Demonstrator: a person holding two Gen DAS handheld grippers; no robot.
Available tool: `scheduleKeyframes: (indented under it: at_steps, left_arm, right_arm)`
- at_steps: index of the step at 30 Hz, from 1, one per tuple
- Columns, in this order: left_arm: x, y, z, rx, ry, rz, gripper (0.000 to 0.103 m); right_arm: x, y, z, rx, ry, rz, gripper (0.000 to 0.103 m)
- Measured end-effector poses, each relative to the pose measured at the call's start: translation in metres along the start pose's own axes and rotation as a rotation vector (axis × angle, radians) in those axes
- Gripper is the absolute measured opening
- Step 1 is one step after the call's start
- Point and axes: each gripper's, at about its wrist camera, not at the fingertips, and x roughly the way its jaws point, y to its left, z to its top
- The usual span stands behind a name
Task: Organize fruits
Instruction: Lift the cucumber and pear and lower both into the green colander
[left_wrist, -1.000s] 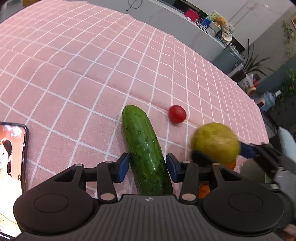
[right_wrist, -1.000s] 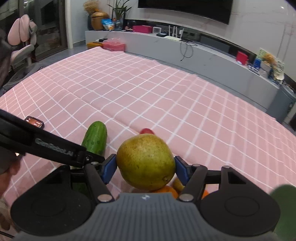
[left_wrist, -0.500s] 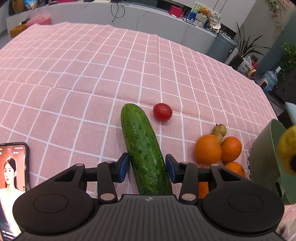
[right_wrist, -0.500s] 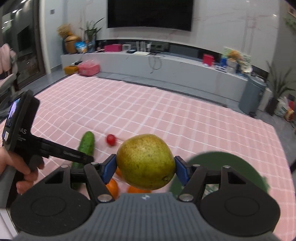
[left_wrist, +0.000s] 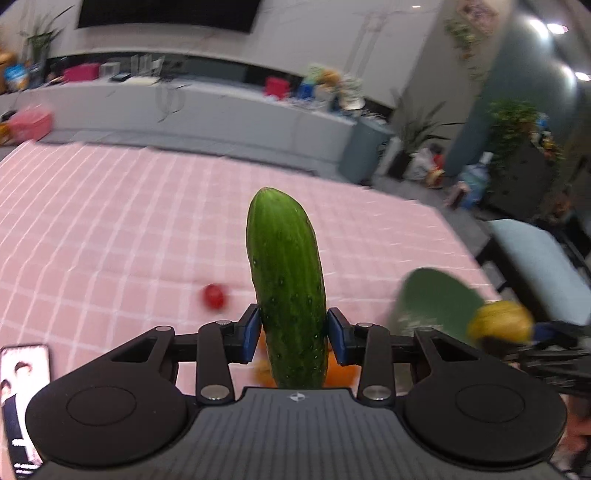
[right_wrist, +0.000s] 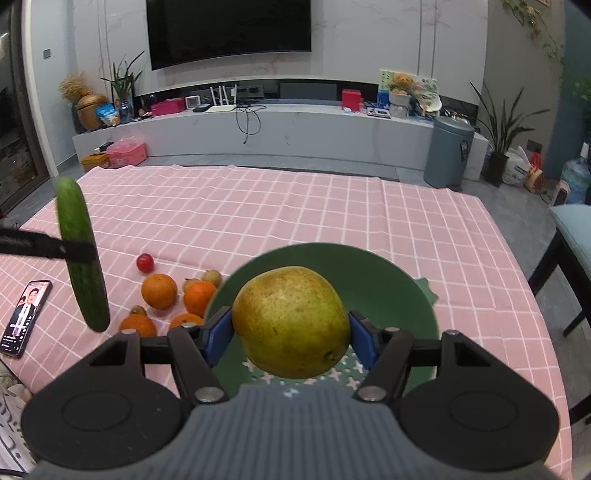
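Pink checked cloth covers your surface (right_wrist: 424, 221), its near half crowded, its far half bare up to the far edge. Your right gripper (right_wrist: 291, 328) hangs over the green bowl (right_wrist: 399, 280), jaws closed on the pear (right_wrist: 291, 321). Your left gripper (left_wrist: 291, 332) is raised, jaws clamping the cucumber (left_wrist: 284, 273) upright. Oranges (right_wrist: 159, 291) and a tomato (right_wrist: 145, 262) lie left of the bowl, a phone (right_wrist: 24, 317) at the left edge.
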Motion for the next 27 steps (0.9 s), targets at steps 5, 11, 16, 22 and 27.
scheduleKeyframes:
  at_steps: [5,11,16,22,27]
  left_arm:
    - [0.006,-0.05,0.021,0.066,-0.008,-0.117,0.043]
    - [0.05,-0.097,0.028,0.147,0.098,-0.182,0.043]
    - [0.087,-0.117,0.019,0.184,0.196,-0.178,0.043]
    - [0.119,-0.134,0.006,0.25,0.313,-0.125,0.043]
    - [0.141,-0.141,-0.004,0.263,0.374,-0.107,0.043]
  right_arm:
    - [0.008,-0.005,0.002,-0.019,0.04,-0.006,0.063]
    - [0.03,-0.016,-0.002,-0.062,0.141,0.0,0.063]
    - [0.048,-0.023,-0.007,-0.119,0.218,0.003,0.063]
    - [0.063,-0.027,-0.014,-0.181,0.281,0.016,0.063]
    - [0.074,-0.029,-0.016,-0.213,0.317,0.034,0.063]
